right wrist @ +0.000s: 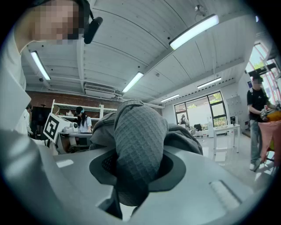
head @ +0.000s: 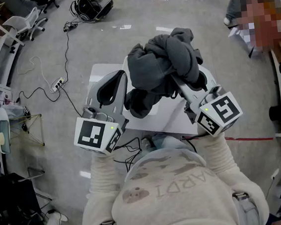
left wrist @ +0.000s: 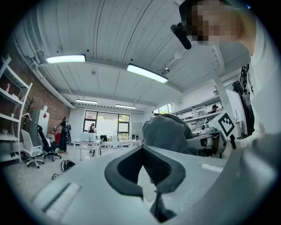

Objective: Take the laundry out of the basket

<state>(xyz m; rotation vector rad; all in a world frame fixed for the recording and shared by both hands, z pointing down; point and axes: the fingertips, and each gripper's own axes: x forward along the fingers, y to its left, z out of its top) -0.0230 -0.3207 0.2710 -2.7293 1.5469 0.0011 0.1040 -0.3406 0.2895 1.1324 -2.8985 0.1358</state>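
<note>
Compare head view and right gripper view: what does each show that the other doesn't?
Head view only: the jaws of the left gripper, together and empty; the white table below; a power strip on the floor.
Right gripper view only: the gray garment and its waffle weave pinched between the jaws, ceiling lights, windows.
Both: the right gripper shut on the gray garment. Neither shows a basket.

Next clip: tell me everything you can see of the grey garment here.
The grey garment is a dark grey knit piece with a waffle texture. It is bunched into a crumpled lump, with loose folds hanging below. It is held up in the air over the white table. The right tool grips it, jaws closed on one thick fold. The left tool is shut and empty beside it.
</note>
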